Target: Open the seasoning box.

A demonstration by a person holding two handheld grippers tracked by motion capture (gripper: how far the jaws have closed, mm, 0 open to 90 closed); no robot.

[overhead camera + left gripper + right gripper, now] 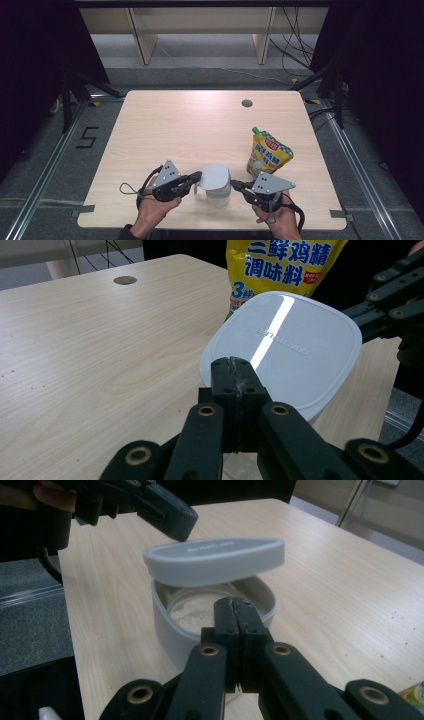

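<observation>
So there's a white tub (218, 192) sitting near the front edge of the table (165, 125), and everything else sort of hangs around it. The right gripper view looks straight into it: some pale, powdery-looking stuff (192, 615) lies at the bottom. Its grey-white lid (215, 176) is lifted clear on one side and hovers tilted just above the rim. Behind the tub and off to its right stands a yellow seasoning pouch (267, 153) with a green cap, blue Chinese print on the front.

Left gripper (196, 177) comes in from the tub's left, jaws pinched on the lid's edge, so it's the one holding the lid up. Right gripper (235, 185) sits just beside the tub on the other side, jaws pressed together; looks like they're on the tub's near rim, but I can't tell for sure. A hand (152, 210) is wrapped round each gripper.

The table is light wood with a round cable hole (246, 103) far behind the tub. Grey floor, dark curtains either side.
</observation>
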